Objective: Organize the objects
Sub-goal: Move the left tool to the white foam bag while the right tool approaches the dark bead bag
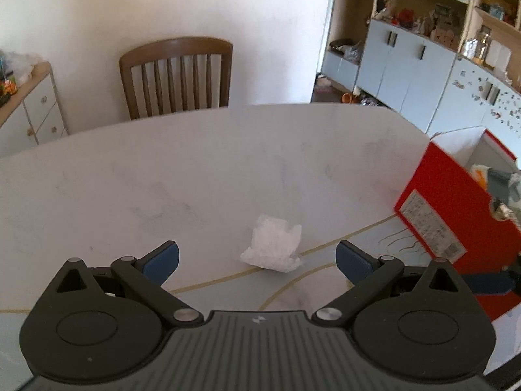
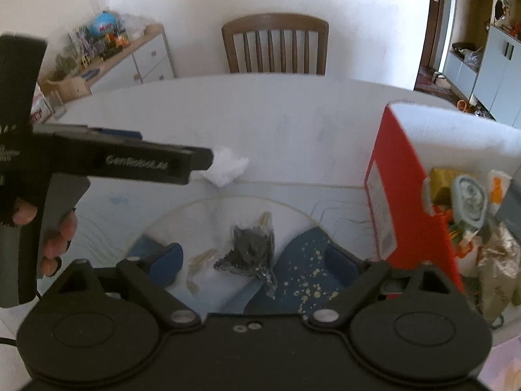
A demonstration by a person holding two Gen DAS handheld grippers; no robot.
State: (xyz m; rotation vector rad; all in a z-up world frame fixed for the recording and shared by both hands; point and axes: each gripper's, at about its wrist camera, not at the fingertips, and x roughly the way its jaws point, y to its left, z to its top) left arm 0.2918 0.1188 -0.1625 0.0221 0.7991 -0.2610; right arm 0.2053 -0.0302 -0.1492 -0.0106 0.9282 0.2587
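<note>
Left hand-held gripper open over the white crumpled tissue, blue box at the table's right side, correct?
Not quite: the box is red, not blue, as the left wrist view shows. The rest holds: the left hand-held gripper is open, with the white crumpled tissue ahead between its fingers.

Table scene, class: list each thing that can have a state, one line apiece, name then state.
left gripper: open, empty, aimed at the tissue
right gripper: open, empty, over the wrapper
white crumpled tissue: lying loose on the table, untouched
dark crumpled wrapper: lying on the table, ungripped
red box: lid off, partly filled with items
wooden chair: pushed up to the table's far side
</note>
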